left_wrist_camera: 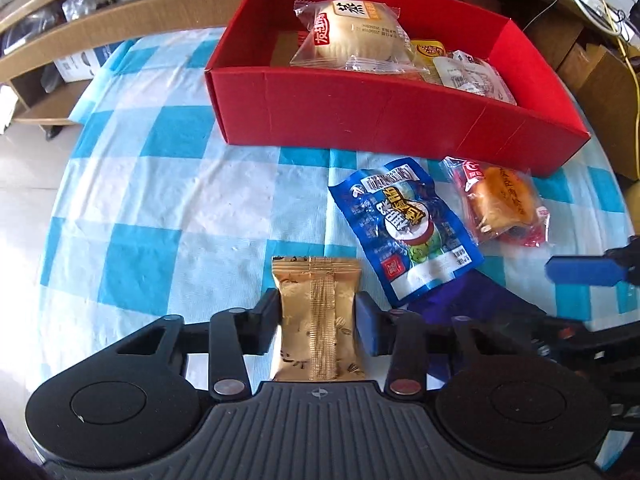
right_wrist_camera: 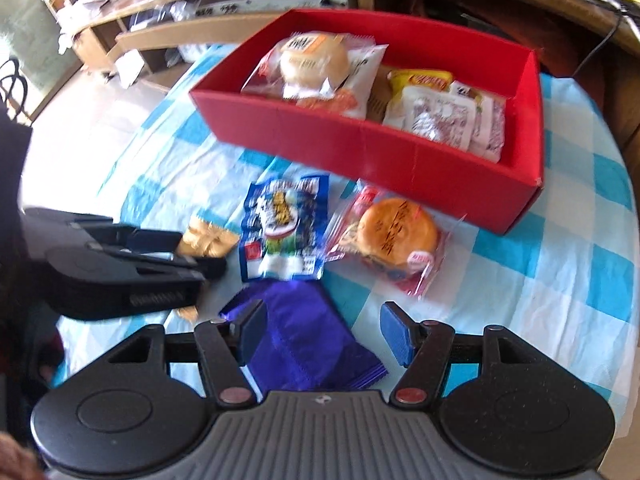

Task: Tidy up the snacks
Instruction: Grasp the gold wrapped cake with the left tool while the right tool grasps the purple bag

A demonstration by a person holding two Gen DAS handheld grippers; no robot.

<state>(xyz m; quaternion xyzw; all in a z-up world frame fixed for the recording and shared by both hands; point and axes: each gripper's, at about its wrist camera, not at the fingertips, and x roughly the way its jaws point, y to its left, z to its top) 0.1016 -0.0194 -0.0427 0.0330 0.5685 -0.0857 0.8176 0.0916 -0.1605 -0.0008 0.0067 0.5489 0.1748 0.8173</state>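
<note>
My left gripper (left_wrist_camera: 318, 320) is shut on a gold snack packet (left_wrist_camera: 316, 316), close over the blue checked cloth; the packet also shows in the right wrist view (right_wrist_camera: 206, 240). My right gripper (right_wrist_camera: 322, 334) is open, its jaws either side of a purple packet (right_wrist_camera: 304, 344) lying on the cloth. A blue packet (left_wrist_camera: 404, 236) (right_wrist_camera: 282, 228) and a clear-wrapped orange pastry (left_wrist_camera: 500, 204) (right_wrist_camera: 394, 236) lie in front of the red box (left_wrist_camera: 360, 112) (right_wrist_camera: 420, 164). The box holds several wrapped snacks, among them a pale bun (left_wrist_camera: 356, 36).
The checked cloth (left_wrist_camera: 160, 200) covers a round table whose edge falls away on the left. Wooden shelves (left_wrist_camera: 60, 40) with clutter stand behind the box. The right gripper's blue finger (left_wrist_camera: 584, 270) shows at the left view's right edge.
</note>
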